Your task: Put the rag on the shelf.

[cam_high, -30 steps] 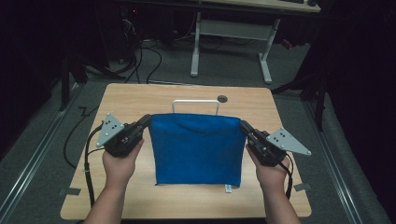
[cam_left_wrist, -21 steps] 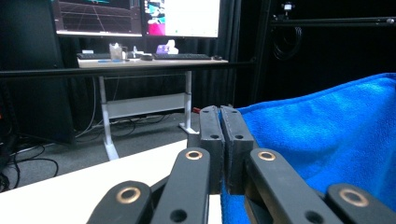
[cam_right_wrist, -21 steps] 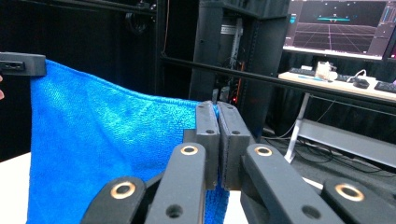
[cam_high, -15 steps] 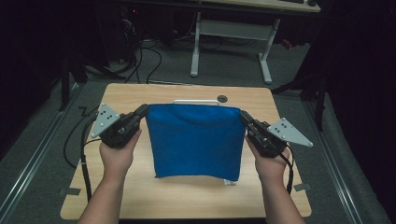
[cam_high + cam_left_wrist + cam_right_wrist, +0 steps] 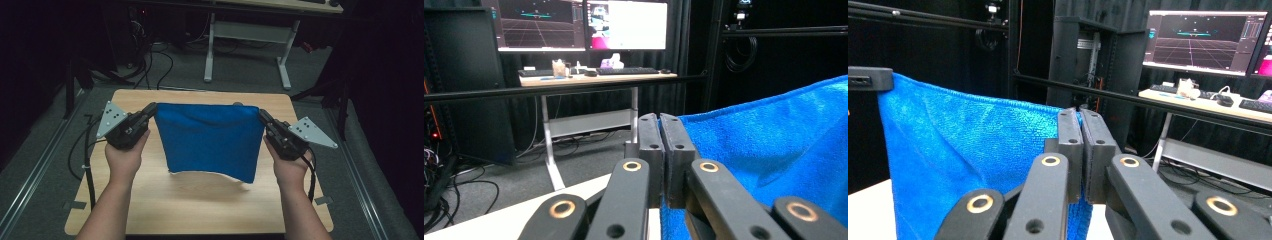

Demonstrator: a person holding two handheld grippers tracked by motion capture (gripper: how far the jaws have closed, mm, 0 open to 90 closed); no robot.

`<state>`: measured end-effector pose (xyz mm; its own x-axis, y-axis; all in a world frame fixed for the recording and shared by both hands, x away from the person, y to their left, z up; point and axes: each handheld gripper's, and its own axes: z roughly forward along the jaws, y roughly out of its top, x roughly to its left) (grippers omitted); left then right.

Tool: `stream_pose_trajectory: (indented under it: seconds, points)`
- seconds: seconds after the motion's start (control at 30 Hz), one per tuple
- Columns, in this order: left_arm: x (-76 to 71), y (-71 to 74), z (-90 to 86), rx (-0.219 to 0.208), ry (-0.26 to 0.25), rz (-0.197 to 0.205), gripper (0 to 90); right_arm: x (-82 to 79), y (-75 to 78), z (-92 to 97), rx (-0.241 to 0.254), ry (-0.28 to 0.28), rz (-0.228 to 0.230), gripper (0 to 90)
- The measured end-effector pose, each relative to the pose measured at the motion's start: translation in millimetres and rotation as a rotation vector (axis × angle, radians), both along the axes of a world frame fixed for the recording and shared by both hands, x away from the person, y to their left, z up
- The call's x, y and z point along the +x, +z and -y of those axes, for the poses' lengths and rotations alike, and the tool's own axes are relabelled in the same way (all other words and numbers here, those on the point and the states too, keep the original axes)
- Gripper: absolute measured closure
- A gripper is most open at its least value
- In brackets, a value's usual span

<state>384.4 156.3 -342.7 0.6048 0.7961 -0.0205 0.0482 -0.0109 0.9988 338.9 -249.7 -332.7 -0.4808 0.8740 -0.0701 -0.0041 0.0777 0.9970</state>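
Tabletop [image 5: 150, 200]: light wood, rectangular; bare along its near edge, with my forearms coming in over that edge.

Blue cloth [image 5: 210, 140]: one piece of terry-like towelling, held up in the air over the middle of the tabletop. Its top hem was stretched between my two tools and sagged slightly at the centre; its lower edge hung free above the wood, casting a shadow. I judged it light, soft and limp, not slippery, not fragile, and best held at the two top corners, where it would hang flat.

Left gripper [image 5: 150, 110]: over the left edge of the tabletop, jaws pressed together on the cloth's top left corner.

Right gripper [image 5: 263, 118]: over the right edge, jaws likewise clamped on the top right corner, blue pile showing between them.
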Motion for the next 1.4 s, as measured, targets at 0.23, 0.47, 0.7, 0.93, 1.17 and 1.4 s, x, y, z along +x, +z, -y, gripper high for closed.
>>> stream_pose_trajectory:
  seconds: [0.23, 0.47, 0.7, 0.93, 1.17, 1.4]
  points:
    - [14.3, 3.4, 2.7, 0.007, 0.014, 0.006, 89.1, 11.2, -0.2, 2.6, 0.006, -0.018, 0.002, 89.0]
    - [30.3, 8.5, 9.9, 0.051, 0.020, 0.010, 89.1, 28.0, -2.3, 8.3, 0.024, -0.042, -0.017, 89.0]
    - [49.4, 18.6, 15.2, 0.076, 0.049, 0.020, 89.1, 46.8, 4.8, 8.9, 0.029, -0.052, -0.030, 89.0]
    - [69.7, 24.2, 16.5, 0.094, 0.080, 0.022, 89.1, 66.1, 8.2, 5.8, 0.026, -0.063, -0.032, 89.0]
    - [98.4, 28.6, 25.1, 0.133, 0.115, -0.004, 89.1, 92.7, 11.0, 5.4, 0.018, -0.090, -0.057, 89.0]
    - [128.4, 17.3, 32.2, 0.157, 0.136, -0.070, 89.1, 118.3, 11.3, 5.8, -0.002, -0.116, -0.093, 89.0]
